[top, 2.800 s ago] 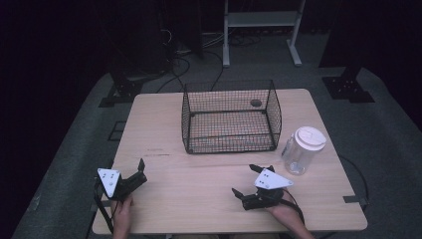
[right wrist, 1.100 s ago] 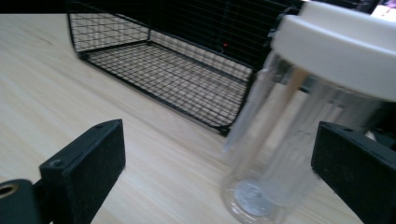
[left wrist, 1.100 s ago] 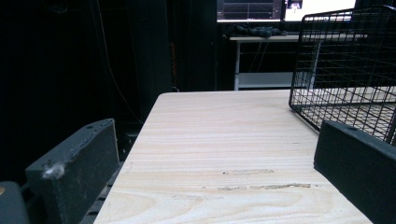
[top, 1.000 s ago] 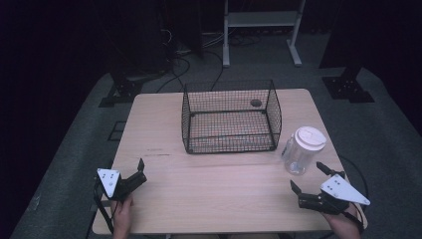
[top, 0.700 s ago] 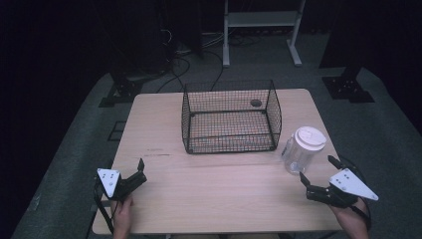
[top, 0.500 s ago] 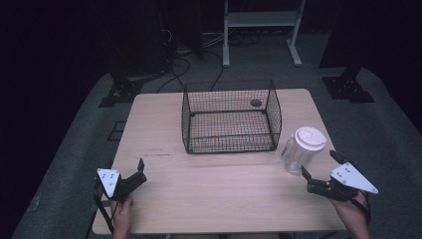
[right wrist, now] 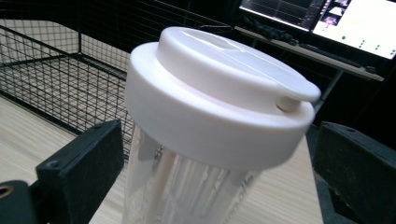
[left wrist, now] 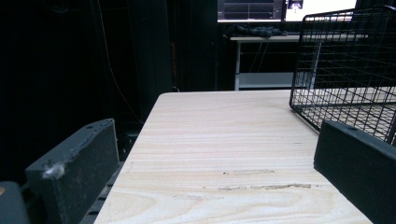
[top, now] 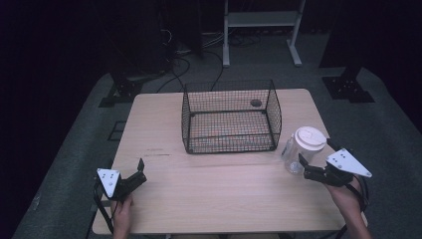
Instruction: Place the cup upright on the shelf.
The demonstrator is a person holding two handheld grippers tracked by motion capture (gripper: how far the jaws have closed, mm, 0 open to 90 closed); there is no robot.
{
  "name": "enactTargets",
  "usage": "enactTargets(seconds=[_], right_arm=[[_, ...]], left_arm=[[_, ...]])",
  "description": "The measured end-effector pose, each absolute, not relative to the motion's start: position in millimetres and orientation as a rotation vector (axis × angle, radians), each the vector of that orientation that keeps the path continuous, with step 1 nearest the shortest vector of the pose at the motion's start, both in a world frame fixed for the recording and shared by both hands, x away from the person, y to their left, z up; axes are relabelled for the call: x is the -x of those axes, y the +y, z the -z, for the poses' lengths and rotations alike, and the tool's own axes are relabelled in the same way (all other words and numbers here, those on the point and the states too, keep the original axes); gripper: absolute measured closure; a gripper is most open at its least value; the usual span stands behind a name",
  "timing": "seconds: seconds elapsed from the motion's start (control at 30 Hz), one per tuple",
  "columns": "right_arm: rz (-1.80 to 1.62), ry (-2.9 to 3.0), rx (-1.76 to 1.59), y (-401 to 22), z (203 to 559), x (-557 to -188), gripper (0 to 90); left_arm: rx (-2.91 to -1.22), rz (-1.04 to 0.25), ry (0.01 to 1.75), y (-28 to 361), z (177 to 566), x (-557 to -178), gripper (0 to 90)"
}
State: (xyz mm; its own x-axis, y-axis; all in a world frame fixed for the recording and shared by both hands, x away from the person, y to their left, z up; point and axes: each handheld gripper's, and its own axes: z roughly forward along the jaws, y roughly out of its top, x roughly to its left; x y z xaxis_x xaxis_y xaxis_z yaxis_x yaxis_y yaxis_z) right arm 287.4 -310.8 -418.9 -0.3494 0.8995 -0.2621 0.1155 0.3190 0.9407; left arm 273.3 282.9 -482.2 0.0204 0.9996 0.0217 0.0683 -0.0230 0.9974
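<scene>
Jar (top: 303,149) right of basket (top: 230,117)

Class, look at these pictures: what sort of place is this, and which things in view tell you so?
Probably a lab or recording studio: a bare wooden table on grey carpet in a dark room, screens on a desk behind, and cables on the floor.
</scene>
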Motion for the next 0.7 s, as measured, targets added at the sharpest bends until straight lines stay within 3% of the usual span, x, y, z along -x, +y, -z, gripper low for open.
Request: enactTargets(seconds=[0.7], right_arm=[[-1.114,1.714,-0.886,-300,411,-309,3.1]], left_arm=[[-1.283,-1.176,1.234,283,482,-273,0.0]])
